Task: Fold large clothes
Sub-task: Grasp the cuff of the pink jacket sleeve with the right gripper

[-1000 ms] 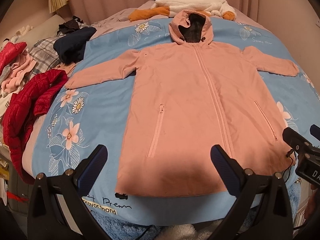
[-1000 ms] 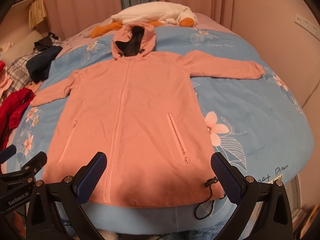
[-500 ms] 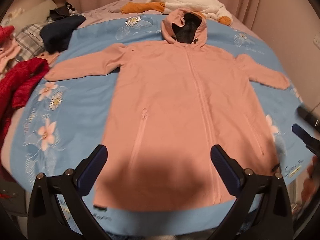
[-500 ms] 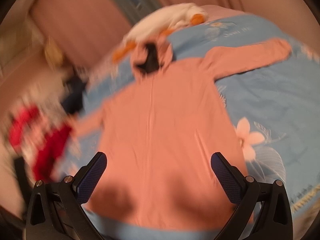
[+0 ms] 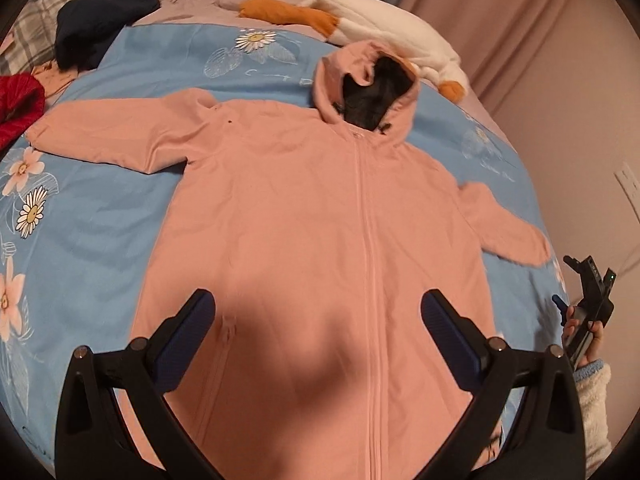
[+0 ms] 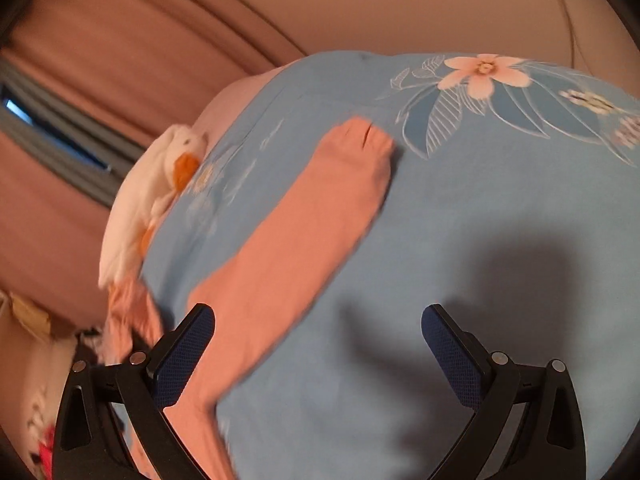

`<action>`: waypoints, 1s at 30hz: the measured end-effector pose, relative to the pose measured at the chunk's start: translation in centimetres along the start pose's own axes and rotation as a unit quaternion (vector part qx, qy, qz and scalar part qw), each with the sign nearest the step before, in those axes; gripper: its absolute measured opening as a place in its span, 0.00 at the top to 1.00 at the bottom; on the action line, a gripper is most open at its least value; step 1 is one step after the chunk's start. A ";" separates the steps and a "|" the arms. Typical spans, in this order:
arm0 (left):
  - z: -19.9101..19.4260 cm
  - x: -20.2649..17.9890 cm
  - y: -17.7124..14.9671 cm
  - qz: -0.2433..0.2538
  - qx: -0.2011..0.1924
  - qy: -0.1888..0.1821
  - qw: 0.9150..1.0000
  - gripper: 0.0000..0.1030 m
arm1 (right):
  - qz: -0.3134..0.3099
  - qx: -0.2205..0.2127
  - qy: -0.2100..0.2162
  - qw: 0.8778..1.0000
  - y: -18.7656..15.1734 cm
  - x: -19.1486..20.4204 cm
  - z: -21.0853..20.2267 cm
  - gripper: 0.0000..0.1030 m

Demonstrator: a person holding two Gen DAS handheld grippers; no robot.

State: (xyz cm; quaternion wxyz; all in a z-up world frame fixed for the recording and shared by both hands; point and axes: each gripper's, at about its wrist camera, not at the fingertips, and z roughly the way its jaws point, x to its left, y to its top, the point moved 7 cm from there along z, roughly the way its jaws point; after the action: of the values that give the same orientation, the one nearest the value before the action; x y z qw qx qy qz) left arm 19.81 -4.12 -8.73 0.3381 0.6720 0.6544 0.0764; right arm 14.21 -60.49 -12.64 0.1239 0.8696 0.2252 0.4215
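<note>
A long pink hooded coat lies flat and zipped on the blue flowered bedspread, hood at the far end, both sleeves spread out. My left gripper hovers open above the coat's lower front, holding nothing. My right gripper is open and tilted, over the bedspread beside the coat's right sleeve; the cuff lies ahead. In the left wrist view a hand in a fluffy cuff holds the right gripper at the bed's right edge.
A white and orange plush goose lies behind the hood. Dark clothes and a red jacket sit at the bed's left. Pink curtains and a wall close off the far and right sides.
My left gripper has moved forward and lower over the coat. My right gripper has swung right and rolled, from facing the whole coat to hovering close over the right sleeve.
</note>
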 end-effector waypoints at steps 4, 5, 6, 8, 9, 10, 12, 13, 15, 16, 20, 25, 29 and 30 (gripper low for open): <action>1.5 1.2 1.4 -0.015 -0.004 0.031 0.999 0.00 | 0.042 -0.003 -0.001 0.999 2.3 -0.8 3.9 0.00; 1.8 1.6 1.6 -0.016 -0.004 0.039 0.999 0.00 | 0.058 -0.005 0.003 0.998 2.6 -0.9 4.8 0.00; 2.1 2.0 1.9 -0.017 -0.003 0.046 0.999 0.00 | 0.072 -0.012 0.010 0.997 3.0 -1.0 5.7 0.00; 2.6 2.6 2.3 -0.016 -0.003 0.056 0.998 0.00 | 0.079 -0.040 0.018 0.996 3.9 -1.1 6.0 0.00; 2.9 2.9 2.5 -0.016 -0.003 0.063 0.998 0.00 | 0.076 -0.057 0.018 0.995 4.4 -0.6 6.3 0.00; 3.1 3.1 2.6 -0.016 -0.003 0.068 0.998 0.00 | 0.072 -0.064 0.017 0.995 4.7 -0.4 6.4 0.01; 3.5 3.6 2.8 -0.020 -0.003 0.072 0.997 0.00 | 0.060 -0.075 0.003 0.995 5.4 0.3 7.2 0.21; 3.7 4.0 2.8 -0.024 -0.002 0.075 0.997 0.00 | 0.056 -0.073 -0.004 0.996 5.5 0.6 7.7 0.44; 4.1 4.5 2.9 -0.026 0.002 0.078 0.997 0.00 | 0.060 -0.052 -0.011 0.997 5.4 0.4 8.7 0.72; 4.1 4.7 2.8 -0.025 0.003 0.079 0.997 0.00 | 0.065 -0.051 -0.016 0.996 5.4 0.0 8.6 0.83; 4.3 5.2 2.8 -0.025 0.006 0.080 0.996 0.00 | 0.058 -0.071 -0.019 0.996 5.6 -0.1 7.8 0.91; 4.2 5.2 2.5 -0.024 0.015 0.070 0.997 0.00 | -0.031 -0.097 -0.017 0.995 5.9 5.7 5.6 0.93; 4.3 4.6 3.1 -0.028 0.021 0.034 0.999 0.00 | -0.121 -0.115 -0.001 0.986 5.1 12.4 3.3 0.93; 4.4 4.5 3.5 -0.040 0.023 0.014 0.999 0.00 | -0.150 -0.117 0.005 0.982 4.4 14.6 2.4 0.93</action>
State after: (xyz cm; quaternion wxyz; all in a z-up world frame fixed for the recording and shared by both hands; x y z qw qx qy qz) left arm 25.67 -1.17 -11.65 0.3161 0.6519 0.6869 0.0572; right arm 25.35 -57.09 -2.45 0.2857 0.8032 0.3026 0.4261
